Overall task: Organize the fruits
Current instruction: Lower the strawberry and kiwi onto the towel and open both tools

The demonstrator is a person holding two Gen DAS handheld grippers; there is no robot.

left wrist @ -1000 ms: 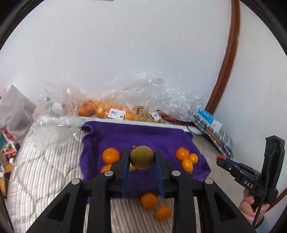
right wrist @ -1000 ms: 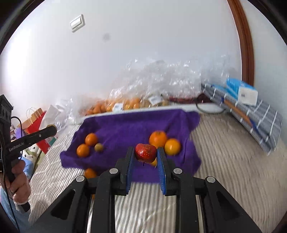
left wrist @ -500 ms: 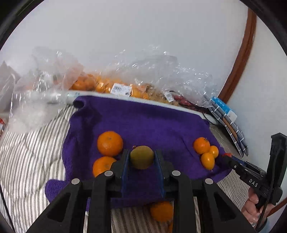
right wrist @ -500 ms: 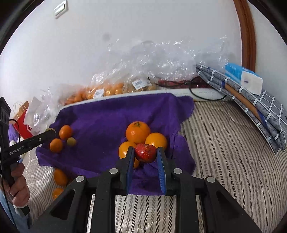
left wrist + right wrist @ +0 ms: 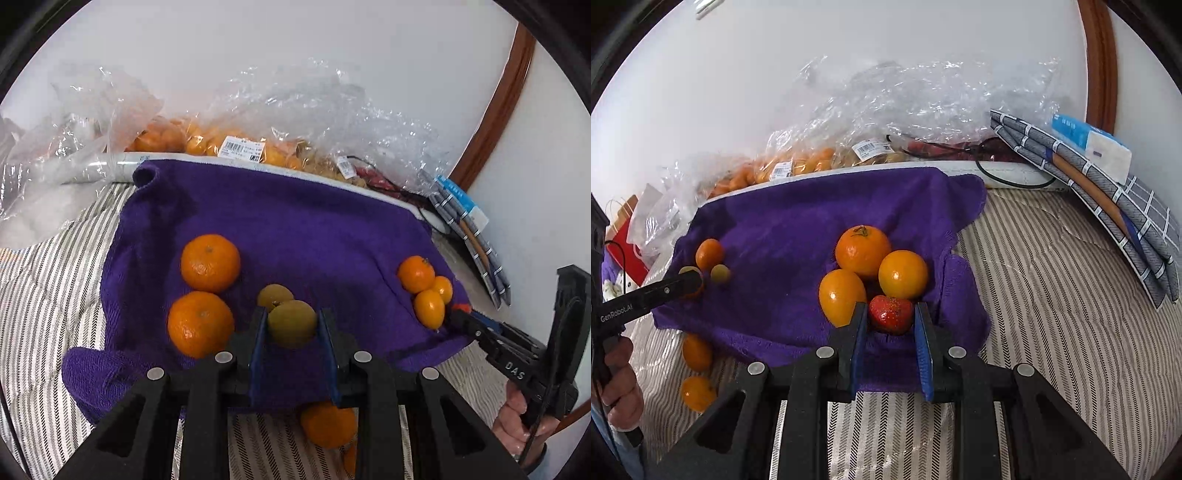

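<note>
A purple towel [image 5: 295,229] lies on the striped bed. My left gripper [image 5: 291,325] is shut on a green-brown kiwi-like fruit [image 5: 291,323], low over the towel, next to a second such fruit [image 5: 273,293] and two oranges [image 5: 209,263] [image 5: 199,324]. My right gripper [image 5: 891,314] is shut on a red strawberry [image 5: 890,314] at the towel's right part [image 5: 812,229], right beside three oranges [image 5: 862,251] [image 5: 903,274] [image 5: 842,295]. The same three oranges show in the left wrist view [image 5: 424,288].
Two oranges [image 5: 696,352] [image 5: 698,393] lie off the towel on the striped bedding [image 5: 1052,295]. Clear plastic bags of oranges [image 5: 236,144] line the wall behind. Folded checked cloth and a blue-white box [image 5: 1089,144] sit at the right.
Both grippers have moved forward and down toward the towel, each still holding its fruit. The kiwi-like fruit now sits by the second one; the strawberry is by the three oranges.
</note>
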